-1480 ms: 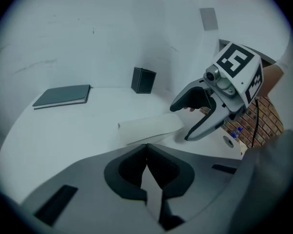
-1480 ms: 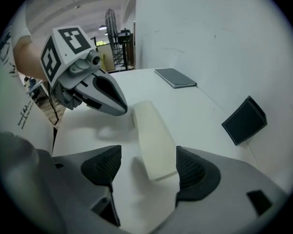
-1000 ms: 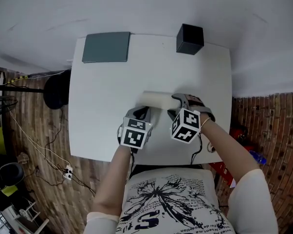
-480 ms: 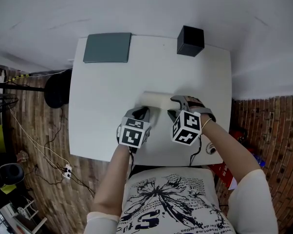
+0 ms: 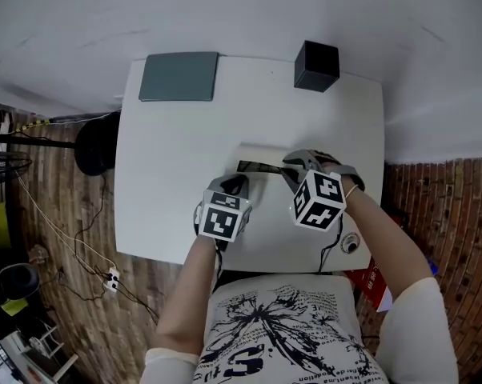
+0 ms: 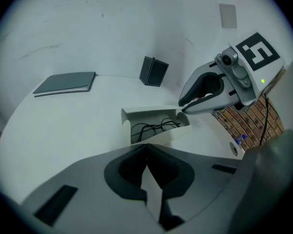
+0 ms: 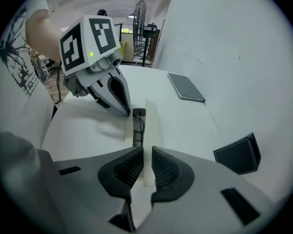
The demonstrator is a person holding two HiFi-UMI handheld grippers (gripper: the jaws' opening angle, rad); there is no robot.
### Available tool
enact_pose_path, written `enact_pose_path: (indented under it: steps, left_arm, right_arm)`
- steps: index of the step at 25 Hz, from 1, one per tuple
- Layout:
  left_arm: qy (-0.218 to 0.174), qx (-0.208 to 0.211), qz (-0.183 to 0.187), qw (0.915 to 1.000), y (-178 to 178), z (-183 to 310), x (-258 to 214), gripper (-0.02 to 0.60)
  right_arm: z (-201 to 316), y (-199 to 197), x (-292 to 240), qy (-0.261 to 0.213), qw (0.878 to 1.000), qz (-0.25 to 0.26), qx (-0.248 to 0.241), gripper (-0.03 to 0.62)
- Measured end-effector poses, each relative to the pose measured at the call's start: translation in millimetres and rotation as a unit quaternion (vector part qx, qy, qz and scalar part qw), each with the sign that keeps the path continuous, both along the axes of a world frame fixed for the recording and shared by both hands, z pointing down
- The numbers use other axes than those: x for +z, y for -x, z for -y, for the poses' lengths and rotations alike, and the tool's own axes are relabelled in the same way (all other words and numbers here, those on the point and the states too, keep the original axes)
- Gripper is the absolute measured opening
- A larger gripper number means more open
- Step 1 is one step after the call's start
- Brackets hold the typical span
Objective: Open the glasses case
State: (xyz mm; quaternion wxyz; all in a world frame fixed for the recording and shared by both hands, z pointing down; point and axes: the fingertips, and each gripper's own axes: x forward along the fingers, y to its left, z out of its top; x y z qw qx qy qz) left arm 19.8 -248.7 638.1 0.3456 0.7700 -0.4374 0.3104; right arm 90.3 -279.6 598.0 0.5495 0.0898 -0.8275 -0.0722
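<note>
Lid (image 7: 150, 118) up since a second ago: glasses case (image 5: 267, 156), mid-tabletop (image 5: 177, 150), shows glasses (image 6: 154, 126). My right gripper (image 7: 144, 172) just closed narrow on the lid; left gripper (image 6: 149, 182) pinches the base. Nearly open.

The glasses case (image 5: 267, 174), closed a second ago, now stands open at the frame's centre, its lid (image 5: 265, 152) raised and dark glasses (image 5: 253, 167) showing. The right tool (image 5: 293, 168) has just been closing its jaws on the lid's edge.
</note>
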Motion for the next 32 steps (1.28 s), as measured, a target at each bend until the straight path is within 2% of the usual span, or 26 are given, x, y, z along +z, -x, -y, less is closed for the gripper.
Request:
enact_pose_path:
  steps: [10, 19, 32]
  left_arm:
    - [-0.002, 0.0, -0.007, 1.0, 0, 1, 0, 0.014]
    - [-0.007, -0.003, -0.02, 0.9998, 0, 2, -1, 0.014]
    - [0.006, -0.014, -0.023, 0.9996, 2, 6, -1, 0.014]
  right_arm:
    - [43, 1, -1, -0.032, 0.999, 0.007, 0.008, 0.025]
    - [65, 0, 4, -0.024, 0.999, 0.02, 0.012, 0.035]
    - [85, 2, 16, -0.034, 0.999, 0.017, 0.009, 0.067]
